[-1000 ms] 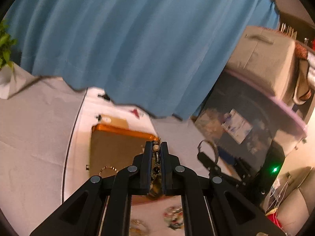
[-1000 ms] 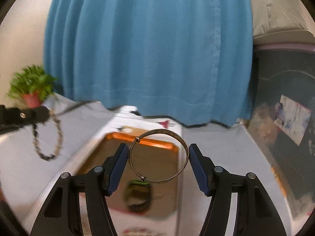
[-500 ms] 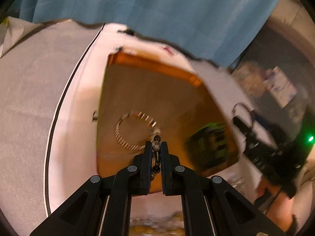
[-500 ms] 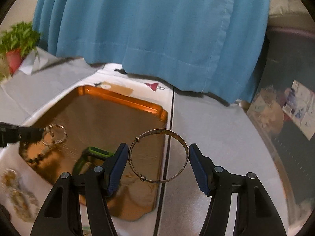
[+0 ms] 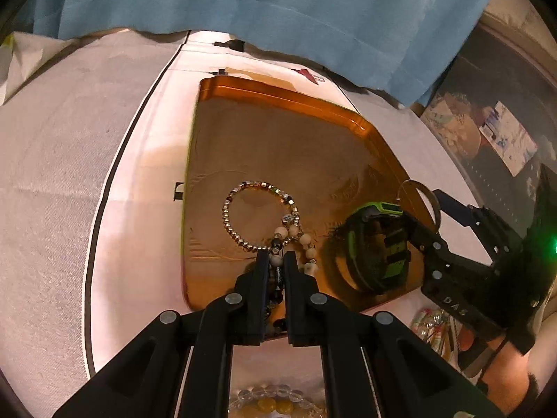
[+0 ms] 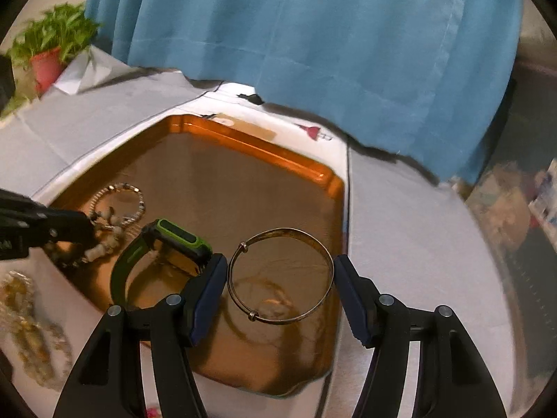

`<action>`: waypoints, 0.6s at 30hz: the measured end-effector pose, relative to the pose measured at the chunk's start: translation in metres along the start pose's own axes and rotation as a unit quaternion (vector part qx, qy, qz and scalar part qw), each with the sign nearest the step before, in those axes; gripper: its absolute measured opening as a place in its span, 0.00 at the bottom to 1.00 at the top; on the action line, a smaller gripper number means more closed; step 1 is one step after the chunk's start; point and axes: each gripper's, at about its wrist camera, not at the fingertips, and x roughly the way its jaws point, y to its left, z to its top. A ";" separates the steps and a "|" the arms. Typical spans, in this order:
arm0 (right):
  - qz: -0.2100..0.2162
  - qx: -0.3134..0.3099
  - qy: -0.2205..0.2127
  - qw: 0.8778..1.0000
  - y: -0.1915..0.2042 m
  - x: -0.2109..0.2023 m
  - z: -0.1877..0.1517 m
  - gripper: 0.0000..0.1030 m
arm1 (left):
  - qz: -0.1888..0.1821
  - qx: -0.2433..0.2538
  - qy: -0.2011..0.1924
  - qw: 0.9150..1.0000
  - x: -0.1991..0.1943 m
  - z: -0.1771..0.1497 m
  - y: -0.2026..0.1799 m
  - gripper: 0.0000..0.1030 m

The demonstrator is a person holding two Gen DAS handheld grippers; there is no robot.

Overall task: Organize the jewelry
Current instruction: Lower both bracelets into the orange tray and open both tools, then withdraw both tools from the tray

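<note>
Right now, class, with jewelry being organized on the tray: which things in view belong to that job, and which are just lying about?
Part of the job:
- copper tray
- metal bangle, held by the right gripper
- beaded bracelet, held by the left gripper
- silver bead bracelet on the tray
- green and black watch on the tray

Lying about:
- potted plant
- blue curtain

bead string point(image 5: 276, 278): lower part hidden between fingers | yellow beads point(image 5: 268, 404): cut off
</note>
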 end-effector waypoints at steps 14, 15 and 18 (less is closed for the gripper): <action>0.089 0.092 0.028 0.991 -0.026 -0.007 -0.011 0.75 | 0.034 -0.003 -0.008 0.999 -0.026 -0.010 -0.015 0.57; 0.094 0.102 0.028 0.990 -0.026 -0.012 -0.012 0.75 | 0.035 -0.004 -0.012 0.999 -0.032 -0.014 -0.017 0.61; 0.102 0.136 0.014 0.985 -0.026 -0.039 -0.021 0.80 | 0.038 -0.008 -0.017 0.999 -0.051 -0.030 -0.026 0.68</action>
